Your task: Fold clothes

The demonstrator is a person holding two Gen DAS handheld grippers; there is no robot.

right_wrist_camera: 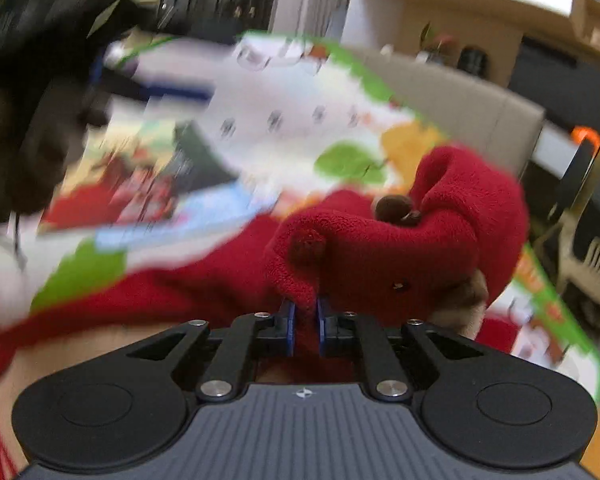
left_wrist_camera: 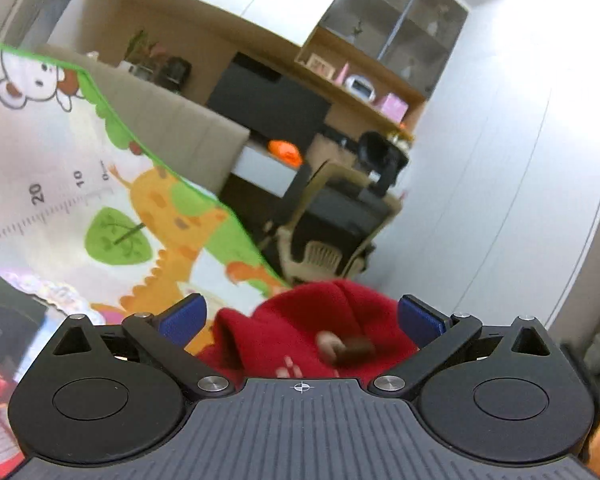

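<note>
A: Gripping status? Garment location?

B: Right gripper (right_wrist_camera: pixel 306 320) fingers clamp the red fleece garment (right_wrist_camera: pixel 380 248), bunched above the play mat (left_wrist_camera: pixel 60 168). Left gripper (left_wrist_camera: pixel 299 314) fingers spread wide, empty.

A: Pinch the opposite edge; lift evenly.

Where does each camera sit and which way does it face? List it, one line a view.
Left wrist: on the left claw, open, facing the red fleece garment, the play mat and the desk shelves behind.
Right wrist: on the right claw, shut on the garment, facing across the blurred mat.
Shared: garment and mat; no hand shows.
</note>
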